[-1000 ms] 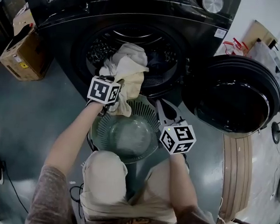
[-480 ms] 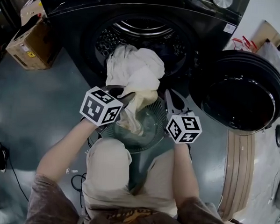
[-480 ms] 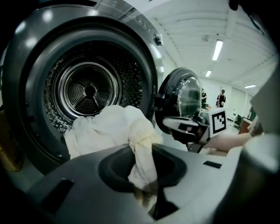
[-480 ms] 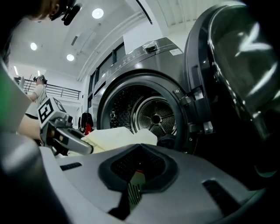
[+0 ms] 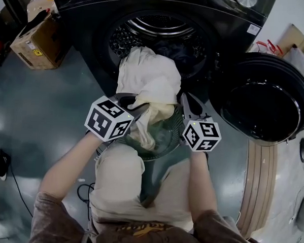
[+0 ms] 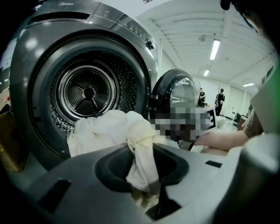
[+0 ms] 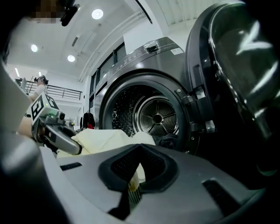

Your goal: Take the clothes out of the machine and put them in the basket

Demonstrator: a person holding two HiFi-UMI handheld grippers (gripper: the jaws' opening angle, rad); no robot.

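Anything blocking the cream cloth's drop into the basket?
Nothing visible. The cream cloth hangs from the left tongs, whose jaws have just been opening around it; its tail already dips into the open basket. The right tongs sit aside at the basket's right edge.

The left gripper (image 5: 137,103) sits centre-left in the head view, carried on the bare left forearm (image 5: 68,165) that reaches up from the lower left. Its jaws have just been opening a little, with a fold of pale cloth (image 5: 149,82) pinched between them. The right gripper (image 5: 187,102), right of centre on the right forearm (image 5: 199,182), lies level, its jaws nearly together on the basket rim (image 5: 166,144).
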